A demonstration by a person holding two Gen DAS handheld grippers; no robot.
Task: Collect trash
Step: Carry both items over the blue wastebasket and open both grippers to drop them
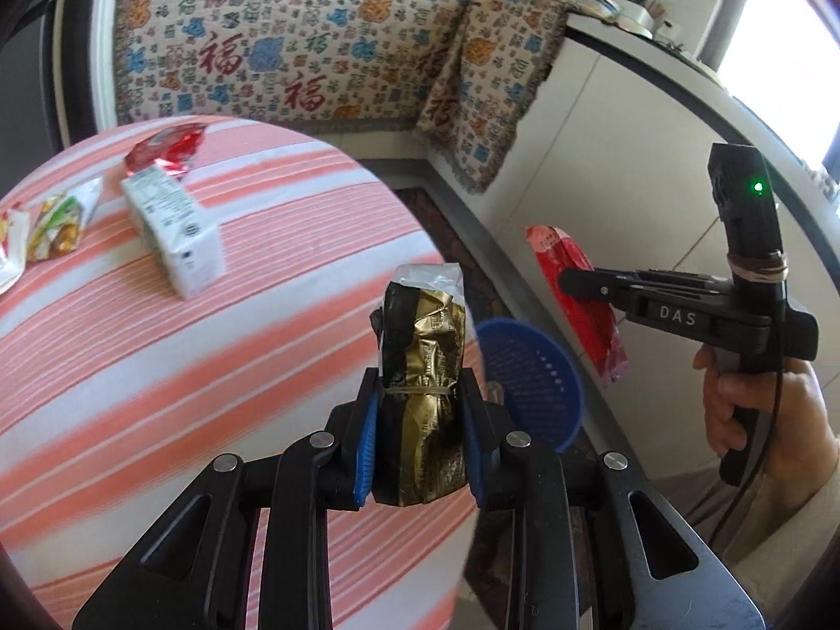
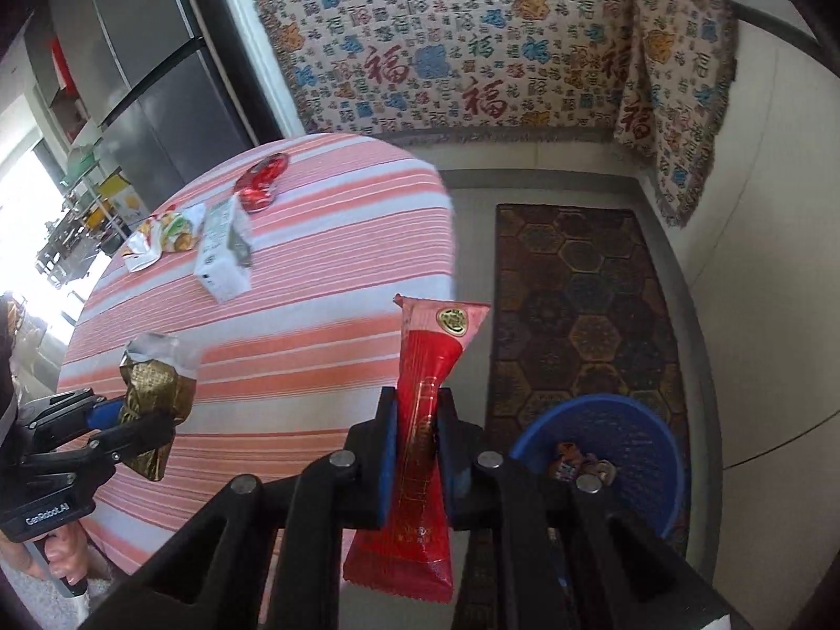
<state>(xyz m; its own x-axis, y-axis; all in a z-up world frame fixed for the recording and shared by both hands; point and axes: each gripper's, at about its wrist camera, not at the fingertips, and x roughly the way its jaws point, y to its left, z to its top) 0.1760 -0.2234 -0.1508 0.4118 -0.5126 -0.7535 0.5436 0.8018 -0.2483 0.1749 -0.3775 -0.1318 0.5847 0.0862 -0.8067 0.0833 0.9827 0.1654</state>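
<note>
My left gripper [image 1: 420, 394] is shut on a crumpled gold and black wrapper [image 1: 425, 346], held above the table's right edge; it also shows in the right wrist view [image 2: 152, 394]. My right gripper [image 2: 417, 409] is shut on a long red wrapper [image 2: 428, 420], held beside the table above the floor; the red wrapper also shows in the left wrist view [image 1: 577, 299]. A blue basket [image 2: 630, 436] stands on the floor below, with some trash in it. On the striped table [image 1: 157, 367] lie a white carton [image 1: 173, 231], a red foil wrapper [image 1: 168, 149] and a green-yellow snack bag [image 1: 58, 226].
A patterned rug [image 2: 577, 289] covers the floor under the basket. A sofa with a patterned cover [image 1: 294, 37] stands behind the table. A white counter [image 1: 619, 121] runs along the right. A dark refrigerator [image 2: 147, 68] stands at the far left.
</note>
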